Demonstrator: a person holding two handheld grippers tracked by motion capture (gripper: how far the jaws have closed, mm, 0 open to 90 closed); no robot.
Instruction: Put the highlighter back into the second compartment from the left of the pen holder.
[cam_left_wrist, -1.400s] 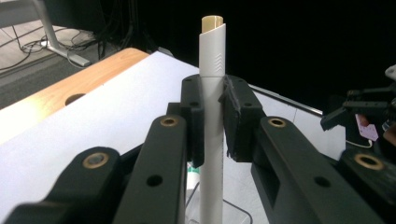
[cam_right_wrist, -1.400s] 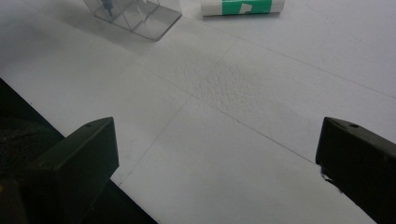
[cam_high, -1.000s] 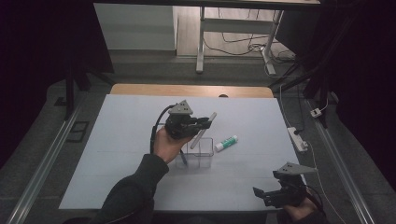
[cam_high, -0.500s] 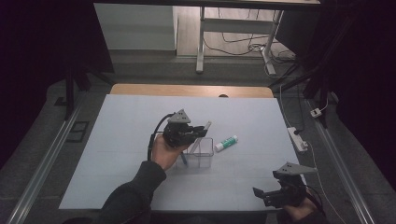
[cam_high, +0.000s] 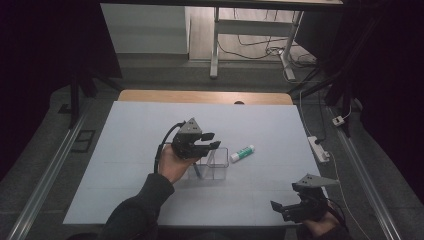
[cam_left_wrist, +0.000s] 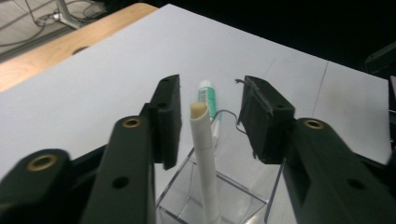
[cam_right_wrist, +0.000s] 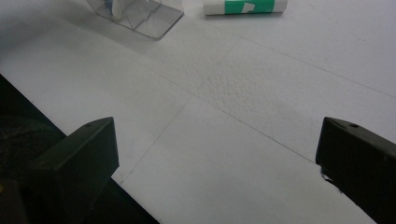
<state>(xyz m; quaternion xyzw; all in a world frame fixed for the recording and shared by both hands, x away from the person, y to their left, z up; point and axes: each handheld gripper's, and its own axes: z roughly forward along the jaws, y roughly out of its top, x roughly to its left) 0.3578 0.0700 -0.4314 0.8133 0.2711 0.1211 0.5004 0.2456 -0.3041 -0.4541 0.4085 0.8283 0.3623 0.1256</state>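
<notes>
The white pen (cam_left_wrist: 204, 158) stands tilted in the clear plastic holder (cam_high: 214, 165) near the middle of the white worktop (cam_high: 125, 135), its pale tip rising between the fingers (cam_left_wrist: 167, 119) of the left gripper (cam_high: 207, 142). These have just been opening and now stand apart on either side of the pen without pressing it, so the pen seems to rest on its own in the holder. It looks light, stiff and smooth, likely to slip unless pinched across the upper barrel just below the tip. The holder looks thin and light, easy to tip. At about two o'clock from it lies a green-and-white glue stick (cam_high: 242, 153), well clear. The right gripper (cam_high: 280, 210) hangs at five o'clock with fingers wide and empty. Count: one pen, one holder, one glue stick, two grippers.
</notes>
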